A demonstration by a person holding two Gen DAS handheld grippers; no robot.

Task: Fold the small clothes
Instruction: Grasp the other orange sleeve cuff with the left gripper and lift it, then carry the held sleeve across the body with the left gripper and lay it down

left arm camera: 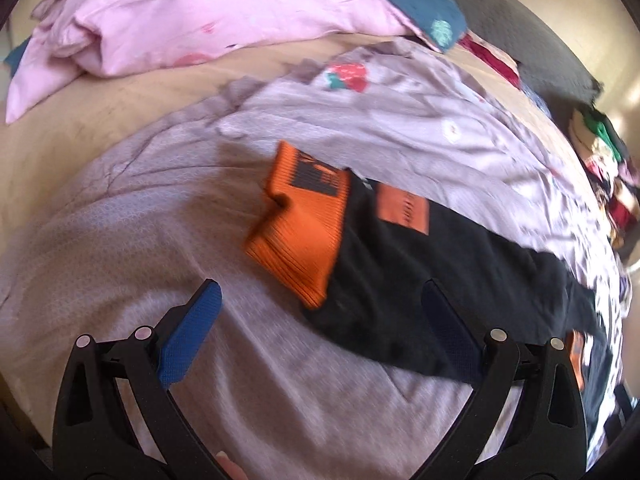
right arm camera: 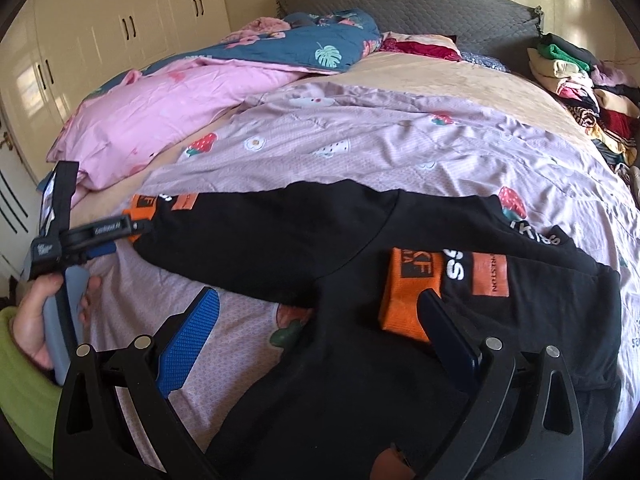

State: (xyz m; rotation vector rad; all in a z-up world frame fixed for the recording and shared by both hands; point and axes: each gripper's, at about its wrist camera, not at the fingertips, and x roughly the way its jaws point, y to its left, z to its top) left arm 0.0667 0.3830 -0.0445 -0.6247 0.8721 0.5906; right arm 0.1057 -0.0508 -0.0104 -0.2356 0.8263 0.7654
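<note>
Bedroom light falls across a wide bed whose lilac strawberry-print sheet (right arm camera: 360, 144) serves as the working surface. Nearest the right wrist camera, the right gripper (right arm camera: 320, 312) hangs with its blue-padded fingers spread wide apart, holding nothing, just above the black sweatshirt (right arm camera: 300, 240). That sweatshirt lies flat on the lilac sheet; one sleeve is folded across the body so that its orange cuff (right arm camera: 408, 292) rests on the black cloth, just in front of the right gripper's far finger, beside white lettering and an orange patch (right arm camera: 490, 274). The other sleeve stretches out straight along the sheet, ending in a second orange cuff (left arm camera: 300, 220).

At that outstretched cuff is the left gripper (left arm camera: 320, 304), also gaping, its fingers apart and empty, one over bare sheet and the other over the black sleeve. Seen from the right wrist camera, a hand (right arm camera: 44, 316) in a green sleeve (right arm camera: 20, 380) grips its grey handle.

Beyond the sweatshirt, a pink quilt (right arm camera: 152, 108) with a blue leaf-print side (right arm camera: 304, 46) is bunched on the tan mattress cover (right arm camera: 440, 76). A heap of folded clothes (right arm camera: 576, 80) sits past the sheet's far corner. Behind the sheet stands a grey quilted headboard (right arm camera: 420, 12), and cream wardrobe doors (right arm camera: 120, 28) line the wall.
</note>
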